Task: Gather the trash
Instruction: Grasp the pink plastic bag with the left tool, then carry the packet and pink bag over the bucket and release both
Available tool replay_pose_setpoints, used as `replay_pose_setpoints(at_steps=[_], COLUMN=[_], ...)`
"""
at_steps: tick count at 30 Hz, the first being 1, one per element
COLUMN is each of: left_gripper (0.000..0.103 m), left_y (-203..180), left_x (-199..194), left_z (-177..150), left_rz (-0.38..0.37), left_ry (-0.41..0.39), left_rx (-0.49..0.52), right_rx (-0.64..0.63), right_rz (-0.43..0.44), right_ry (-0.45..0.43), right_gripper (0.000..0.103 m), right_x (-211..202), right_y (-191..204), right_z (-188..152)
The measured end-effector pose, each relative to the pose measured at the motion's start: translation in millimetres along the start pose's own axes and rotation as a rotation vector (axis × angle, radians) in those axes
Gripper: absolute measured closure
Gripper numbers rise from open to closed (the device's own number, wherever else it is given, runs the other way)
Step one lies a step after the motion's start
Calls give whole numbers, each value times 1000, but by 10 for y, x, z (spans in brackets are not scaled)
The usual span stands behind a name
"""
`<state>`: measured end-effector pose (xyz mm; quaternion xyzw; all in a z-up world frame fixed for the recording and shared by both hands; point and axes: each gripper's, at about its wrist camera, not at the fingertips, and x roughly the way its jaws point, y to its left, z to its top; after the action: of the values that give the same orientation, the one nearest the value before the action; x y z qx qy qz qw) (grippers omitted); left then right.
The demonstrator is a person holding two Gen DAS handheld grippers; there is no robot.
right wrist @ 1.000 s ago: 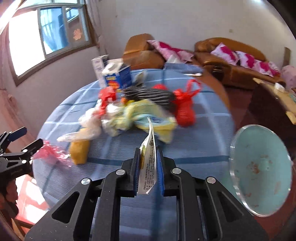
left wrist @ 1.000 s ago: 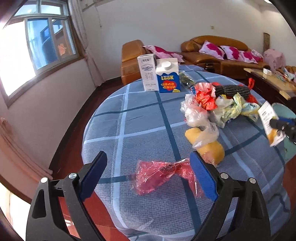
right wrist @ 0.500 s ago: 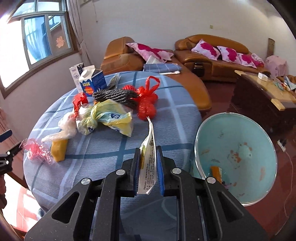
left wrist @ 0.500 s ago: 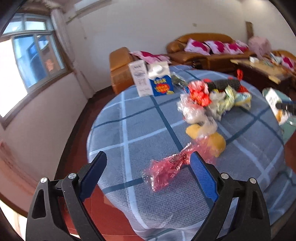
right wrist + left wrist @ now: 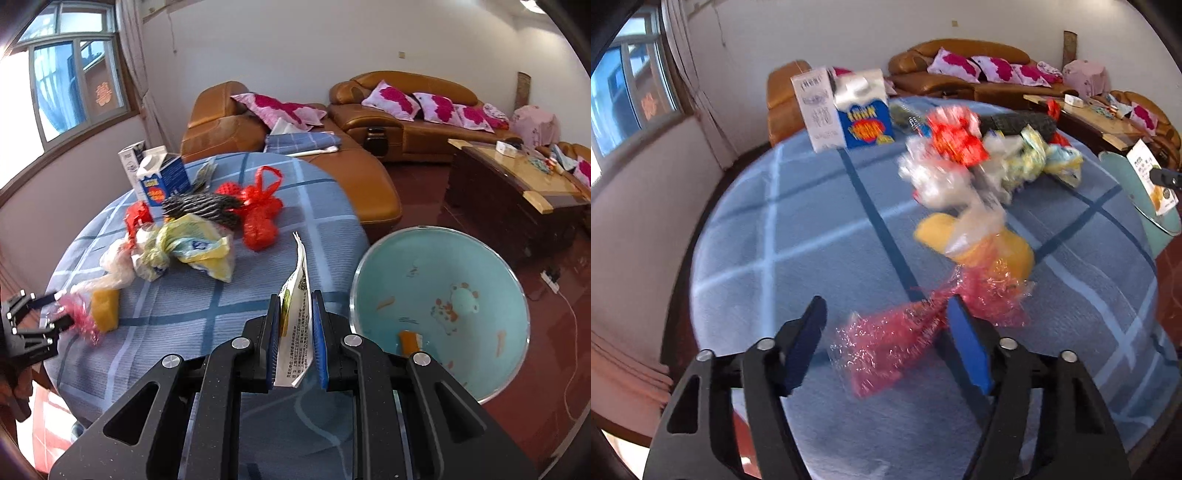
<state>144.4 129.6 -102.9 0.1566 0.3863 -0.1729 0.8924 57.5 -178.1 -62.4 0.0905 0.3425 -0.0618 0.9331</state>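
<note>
A crinkled pink plastic wrapper (image 5: 897,339) lies on the blue checked tablecloth (image 5: 798,236). My left gripper (image 5: 890,343) is open around it, jaws on either side and narrower than before. It also shows at the far left of the right wrist view (image 5: 37,314). My right gripper (image 5: 295,332) is shut on a white printed packet (image 5: 295,314), held beside the rim of the light blue bin (image 5: 439,310). The bin holds an orange scrap (image 5: 410,341).
More trash sits mid-table: a yellow item (image 5: 997,247), clear and yellow bags (image 5: 192,247), a red net bag (image 5: 260,210), a black ridged piece (image 5: 203,206). Two cartons (image 5: 846,107) stand at the far edge. Sofas (image 5: 402,110) and a wooden coffee table (image 5: 517,184) stand behind.
My left gripper moved in over the pink wrapper and its jaws narrowed around it. My right gripper carried the packet right, nearer the bin.
</note>
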Motion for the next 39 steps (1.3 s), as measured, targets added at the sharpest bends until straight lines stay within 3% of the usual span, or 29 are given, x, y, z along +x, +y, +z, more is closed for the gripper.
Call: replay_pose_setpoints(at_steps=[9,13,18,31,35,38,39], left_gripper=[62,65,67,66,66,66,66], left_y=[-206,-176,-74,21,25,93,45], left_x=[-105,-209,-463,-1048,-1178,-1247,-1222], left_z=[-87,-116,-103,11,151,251,287], left_rz=[20,37,61,162,146,55,57], left_ry=[-15,-35,-77,-170,-218,-253,-236], left_rx=[16,-30,-118,-143,-165,-237,-226], right_rx=[37,44,53,72,84,92,92], right_rz=[-13,-15,-15,-39,-36,-32,-32], right_ry=[-24,-40,-58,-89,-94,-99,-103], right_gripper=[86,86,86,86,86,86,86], right_x=[-133,-210,-295,-423,-459,-481,-497], right_y=[-144,-183,-230,-382,-428,-445,-452], right_z=[-2,-13,-37,-115,-140,-156,-161])
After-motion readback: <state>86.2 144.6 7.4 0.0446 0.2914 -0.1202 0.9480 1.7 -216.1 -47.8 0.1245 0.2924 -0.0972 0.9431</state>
